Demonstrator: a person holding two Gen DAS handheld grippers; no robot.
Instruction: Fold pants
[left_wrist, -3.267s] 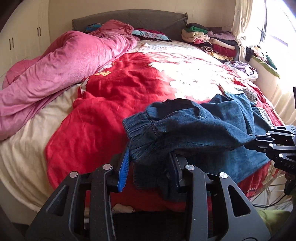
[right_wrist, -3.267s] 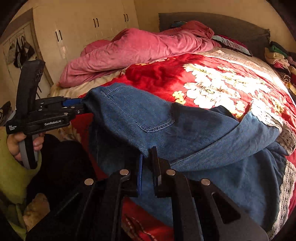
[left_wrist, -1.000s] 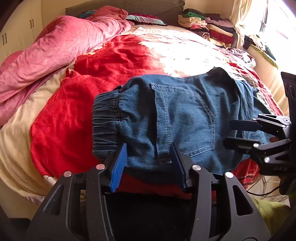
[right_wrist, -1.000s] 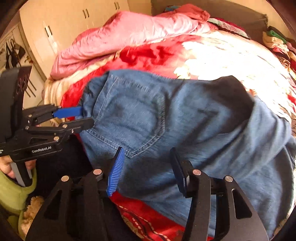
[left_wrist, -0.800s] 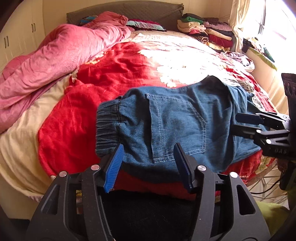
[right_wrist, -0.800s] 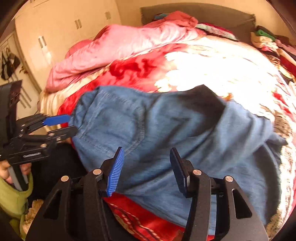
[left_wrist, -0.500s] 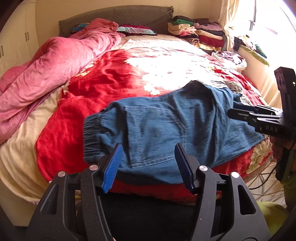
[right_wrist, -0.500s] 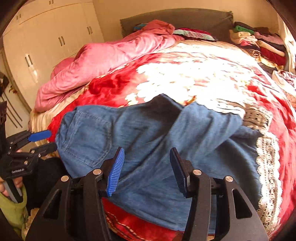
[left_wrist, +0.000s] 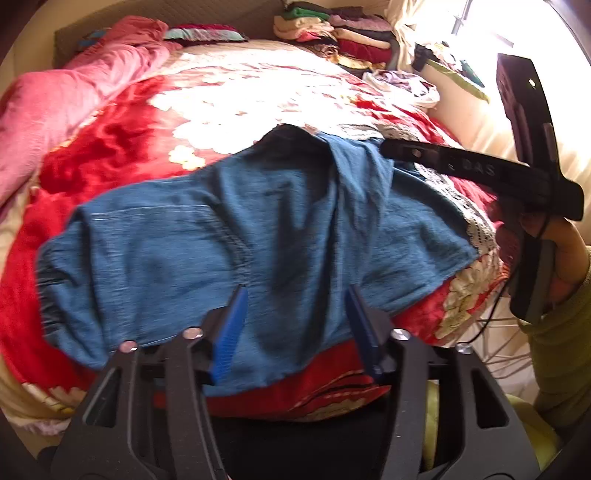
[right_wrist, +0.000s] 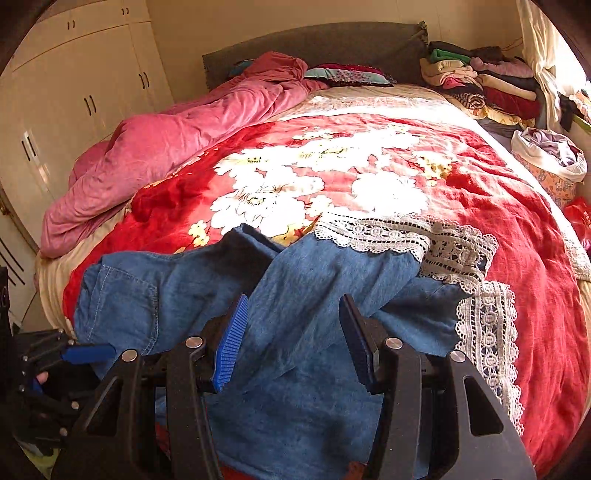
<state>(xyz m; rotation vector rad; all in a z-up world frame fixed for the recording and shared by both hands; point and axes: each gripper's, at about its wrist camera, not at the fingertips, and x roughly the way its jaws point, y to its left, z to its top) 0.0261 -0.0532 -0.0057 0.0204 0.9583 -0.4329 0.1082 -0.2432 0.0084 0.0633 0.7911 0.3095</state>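
Note:
The blue denim pants lie folded over on the red flowered blanket at the near edge of the bed, elastic waistband to the left, back pocket up. They also show in the right wrist view, with white lace trim at the leg ends. My left gripper is open and empty just above the pants' near edge. My right gripper is open and empty over the folded legs. In the left wrist view the right gripper reaches over the pants' far right part.
A pink quilt lies bunched along the bed's left side. Stacks of folded clothes sit at the head, right of the grey headboard. A bag of clothes stands at the right edge. Cream wardrobes stand at left.
Both grippers let go of the pants, which now lie flat on the bed. Both grippers have drawn back and up. The right one has swung to the right, over the legs.

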